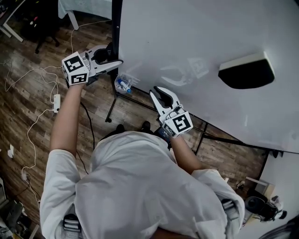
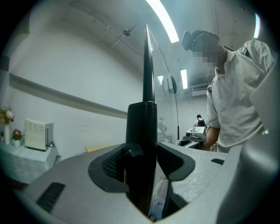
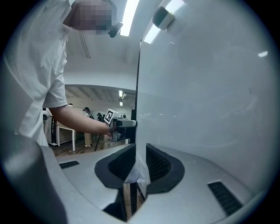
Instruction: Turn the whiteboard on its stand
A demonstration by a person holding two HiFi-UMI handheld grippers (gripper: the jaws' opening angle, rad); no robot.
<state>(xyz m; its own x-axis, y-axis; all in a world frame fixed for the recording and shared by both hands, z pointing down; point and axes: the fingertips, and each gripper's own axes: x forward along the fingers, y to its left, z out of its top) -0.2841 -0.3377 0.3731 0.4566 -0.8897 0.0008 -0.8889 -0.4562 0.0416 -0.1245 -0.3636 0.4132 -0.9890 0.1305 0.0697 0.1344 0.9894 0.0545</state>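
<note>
The whiteboard [image 1: 196,51] lies tipped nearly flat on its stand, its white face toward the head view. My left gripper [image 1: 113,61] is shut on the board's black side frame [image 2: 142,131], which fills the gap between both pads. My right gripper [image 1: 159,94] is shut on the thin near edge of the board [image 3: 136,131], and the white face [image 3: 205,96] stretches off to the right of its jaws. In the right gripper view, the left gripper [image 3: 120,124] shows further along the same edge.
A black-and-white eraser [image 1: 246,71] sticks to the board face. A clear tray with markers [image 1: 124,85] hangs under the board by the black stand legs [image 1: 112,100]. Cables and a power strip [image 1: 56,102] lie on the wooden floor at left. A table [image 1: 81,9] stands at the back.
</note>
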